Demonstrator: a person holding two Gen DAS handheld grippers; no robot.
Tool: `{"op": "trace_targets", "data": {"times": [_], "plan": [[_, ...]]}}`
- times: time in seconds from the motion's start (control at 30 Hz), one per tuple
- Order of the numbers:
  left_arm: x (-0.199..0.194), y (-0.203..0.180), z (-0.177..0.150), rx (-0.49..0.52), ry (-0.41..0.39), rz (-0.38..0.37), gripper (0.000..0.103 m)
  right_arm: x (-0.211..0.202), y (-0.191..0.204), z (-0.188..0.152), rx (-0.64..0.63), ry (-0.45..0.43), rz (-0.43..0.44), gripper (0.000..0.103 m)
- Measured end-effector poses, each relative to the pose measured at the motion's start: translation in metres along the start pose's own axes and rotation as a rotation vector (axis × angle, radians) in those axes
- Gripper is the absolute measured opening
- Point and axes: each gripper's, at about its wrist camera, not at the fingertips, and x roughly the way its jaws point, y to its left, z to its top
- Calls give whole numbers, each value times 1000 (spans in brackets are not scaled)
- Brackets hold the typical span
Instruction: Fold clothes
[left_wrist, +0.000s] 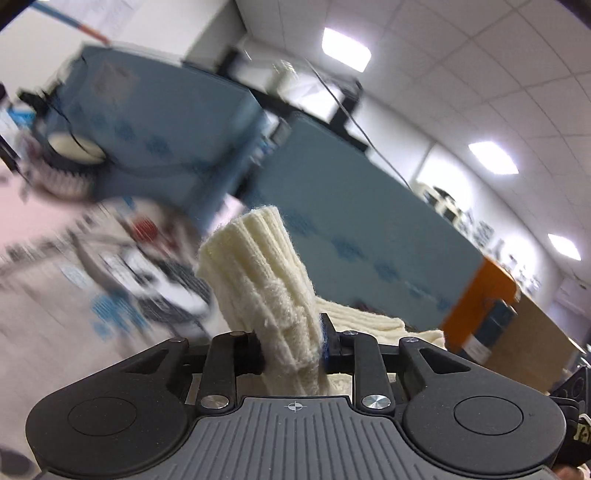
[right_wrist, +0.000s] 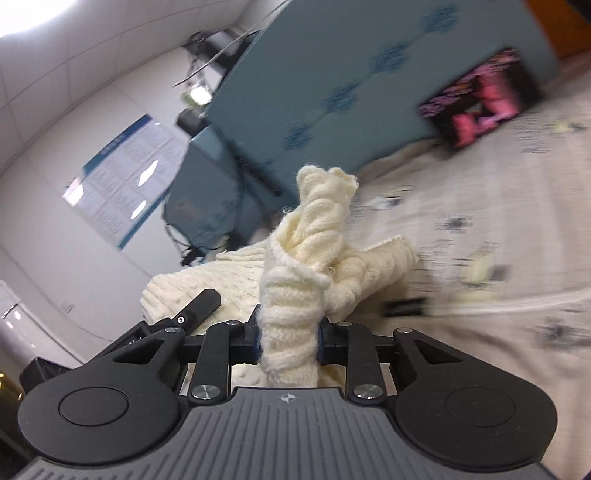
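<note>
A cream ribbed knit sweater (left_wrist: 258, 273) fills the middle of both wrist views. My left gripper (left_wrist: 291, 347) is shut on a bunched ribbed end of it, which stands up between the jaws. More of the knit (left_wrist: 369, 319) trails off to the right behind the jaws. My right gripper (right_wrist: 288, 339) is shut on another bunched, twisted part of the sweater (right_wrist: 310, 251). The body of the garment (right_wrist: 207, 280) hangs to the left of it, over the other gripper's black finger (right_wrist: 197, 308). Both views are tilted and blurred.
Blue padded panels (left_wrist: 166, 122) with a flower print stand behind. A patterned light cloth surface (right_wrist: 480, 258) lies under the right gripper. A black and pink box (right_wrist: 480, 99) sits at the far right. An orange and brown box (left_wrist: 517, 314) stands at the right of the left view.
</note>
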Motion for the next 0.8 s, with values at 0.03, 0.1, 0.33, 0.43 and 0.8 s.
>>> {"op": "trace_targets", "data": {"times": [0.03, 0.1, 0.33, 0.43, 0.8], "plan": [[-4, 6, 7, 4, -23, 16, 24, 10, 8, 1, -10, -1, 17, 23], [-9, 19, 20, 3, -68, 41, 24, 32, 23, 2, -38, -6, 42, 23], [9, 63, 51, -55, -150, 104, 24, 100, 50, 13, -142, -52, 58, 22], [31, 80, 54, -99, -139, 85, 24, 116, 46, 19, -198, -79, 44, 22], [104, 102, 24, -152, -23, 106, 24, 157, -3, 32, -320, -83, -59, 22]]}}
